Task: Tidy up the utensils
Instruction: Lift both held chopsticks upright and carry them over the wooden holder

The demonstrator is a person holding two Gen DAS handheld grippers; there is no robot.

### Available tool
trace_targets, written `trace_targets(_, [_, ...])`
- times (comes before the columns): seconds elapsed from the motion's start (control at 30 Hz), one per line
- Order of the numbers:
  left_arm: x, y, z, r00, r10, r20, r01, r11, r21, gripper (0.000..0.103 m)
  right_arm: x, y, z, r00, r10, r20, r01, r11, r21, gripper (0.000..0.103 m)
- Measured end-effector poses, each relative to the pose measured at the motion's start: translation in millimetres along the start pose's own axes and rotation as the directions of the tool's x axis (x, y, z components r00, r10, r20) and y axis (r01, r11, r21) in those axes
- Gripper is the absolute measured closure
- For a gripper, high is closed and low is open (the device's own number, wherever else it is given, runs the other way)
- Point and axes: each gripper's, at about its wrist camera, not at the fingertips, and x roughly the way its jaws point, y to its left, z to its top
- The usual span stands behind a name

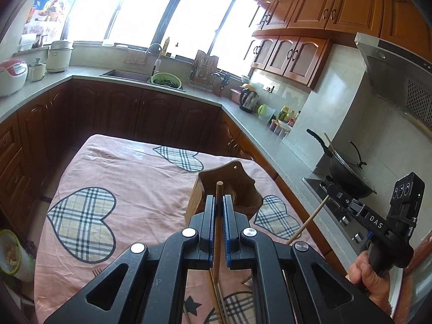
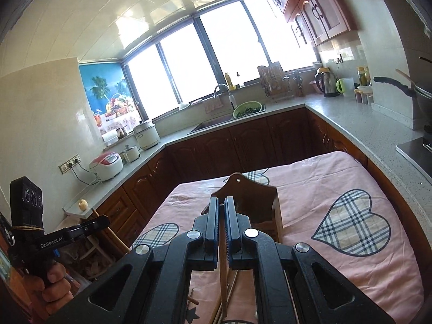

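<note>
Both grippers are up over the pink cloth (image 1: 108,167)! Left gripper (image 1: 219,202) pinches one chopstick (image 1: 219,189), right gripper (image 2: 222,205) pinches another (image 2: 223,270), wooden holder (image 1: 224,186) just beyond. Risk, I reckon: a thin stick pivots in the pads and misses the slot (more sticks lie near, cut off below).

Two wrist views above one table (image 1: 81,162), facing the windows (image 2: 229,54)

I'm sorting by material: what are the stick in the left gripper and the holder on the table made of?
The thin brown stick looks like plain matt wood or bamboo. The brown open-topped holder looks like wood with a slight sheen.
</note>
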Motion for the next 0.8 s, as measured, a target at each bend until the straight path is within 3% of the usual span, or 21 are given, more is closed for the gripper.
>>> trace_targets(0.23, [12, 4, 21, 0.996, -0.016, 0.082, 0.018, 1.0, -0.021, 0.099, -5, -14, 41, 0.991, -0.023, 0.135, 0.019, 0.999, 0.033, 0.099])
trace_targets(0.47, [38, 13, 39, 0.988, -0.013, 0.155, 0.02, 0.999, -0.04, 0.099, 0, -28, 79, 0.966, -0.058, 0.253, 0.041, 0.997, 0.07, 0.099])
trace_targets(0.8, [104, 29, 50, 0.978, 0.005, 0.209, 0.01, 0.997, -0.073, 0.099, 36, -48, 103, 0.951, -0.092, 0.296, 0.061, 0.992, 0.113, 0.099])
